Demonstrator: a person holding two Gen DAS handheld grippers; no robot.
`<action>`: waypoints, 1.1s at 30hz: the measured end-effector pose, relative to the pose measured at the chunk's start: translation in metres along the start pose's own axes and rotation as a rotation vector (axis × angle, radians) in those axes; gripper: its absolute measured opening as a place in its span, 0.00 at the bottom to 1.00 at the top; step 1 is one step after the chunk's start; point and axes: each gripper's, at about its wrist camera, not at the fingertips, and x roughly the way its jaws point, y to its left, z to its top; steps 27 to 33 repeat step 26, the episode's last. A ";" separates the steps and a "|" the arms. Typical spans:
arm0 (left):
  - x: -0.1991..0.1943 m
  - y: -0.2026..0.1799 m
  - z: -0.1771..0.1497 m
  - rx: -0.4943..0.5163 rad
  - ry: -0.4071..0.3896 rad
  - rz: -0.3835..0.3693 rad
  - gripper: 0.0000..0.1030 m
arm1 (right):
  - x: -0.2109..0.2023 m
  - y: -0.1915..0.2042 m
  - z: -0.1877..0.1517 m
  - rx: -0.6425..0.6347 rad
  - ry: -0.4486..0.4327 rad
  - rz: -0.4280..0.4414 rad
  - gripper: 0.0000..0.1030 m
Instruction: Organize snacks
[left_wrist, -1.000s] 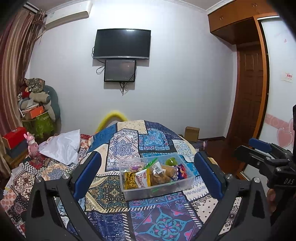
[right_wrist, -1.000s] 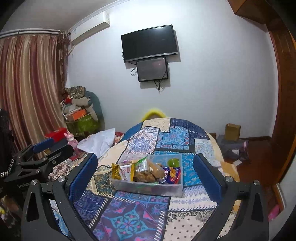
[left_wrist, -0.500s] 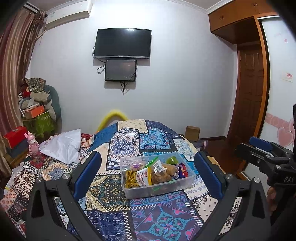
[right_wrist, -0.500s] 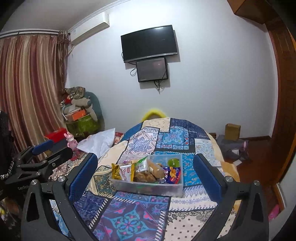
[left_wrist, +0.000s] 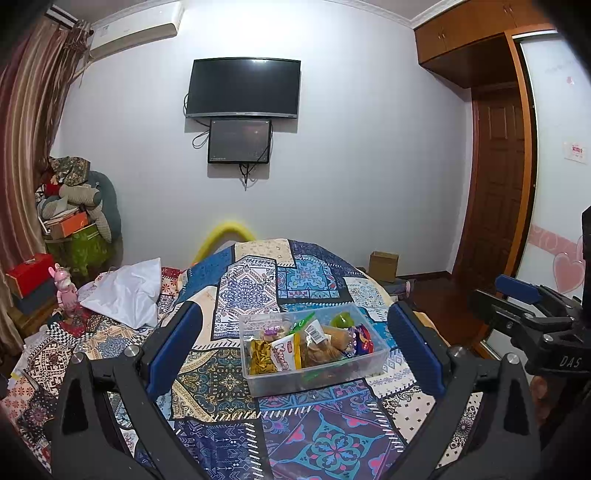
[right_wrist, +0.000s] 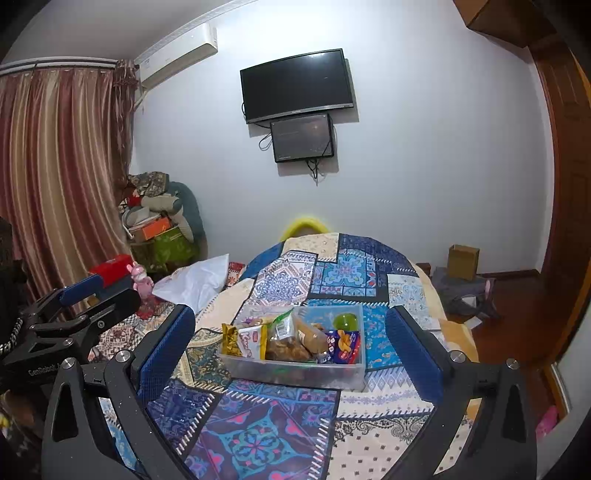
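- My left gripper (left_wrist: 293, 349) hangs above the patchwork bedspread (left_wrist: 255, 291) with its blue-padded fingers (left_wrist: 173, 349) spread wide and nothing between them.
- My right gripper (right_wrist: 291, 349) is likewise spread wide and empty; from the left wrist view I also see it off at the right edge, held in the air well clear of the bed.
- From the right wrist view, the left gripper shows at the left edge, raised beside the bed.
- The clear plastic bin (left_wrist: 314, 376) (right_wrist: 295, 371) sits on the bedspread, framed between the fingers in both views and touched by neither gripper.
- The bin is full of snacks: a gold packet (left_wrist: 260, 356) (right_wrist: 231, 339) at its left end, a white packet with red lettering (left_wrist: 283, 356) (right_wrist: 253, 341) just beside that, and a clear bag of brown pieces (left_wrist: 314, 350) (right_wrist: 288, 349) in the middle.
- A blue and red packet (left_wrist: 364, 338) (right_wrist: 345, 347) lies at the right end, and a green round item (left_wrist: 341, 319) (right_wrist: 345, 321) sits toward the far right corner; I cannot tell what it is.
- A white pillow (left_wrist: 125, 291) (right_wrist: 195, 280) lies on the bed to the left, well apart from the bin.
- On the far wall hang a television (left_wrist: 243, 88) (right_wrist: 297, 85) and a smaller screen (left_wrist: 239, 141) (right_wrist: 302, 137) directly below it.
- A cardboard box (left_wrist: 384, 261) (right_wrist: 463, 261) stands on the floor by the wall on the right.
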 end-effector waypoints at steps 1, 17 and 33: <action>0.000 0.000 0.000 -0.001 0.000 -0.001 0.99 | 0.000 0.000 0.000 0.000 0.001 0.001 1.00; -0.002 0.000 0.002 0.001 -0.003 -0.026 0.99 | 0.001 0.000 0.000 -0.003 0.000 -0.002 1.00; 0.000 0.001 0.000 -0.004 0.009 -0.025 0.99 | 0.002 -0.001 -0.001 -0.006 0.005 -0.001 1.00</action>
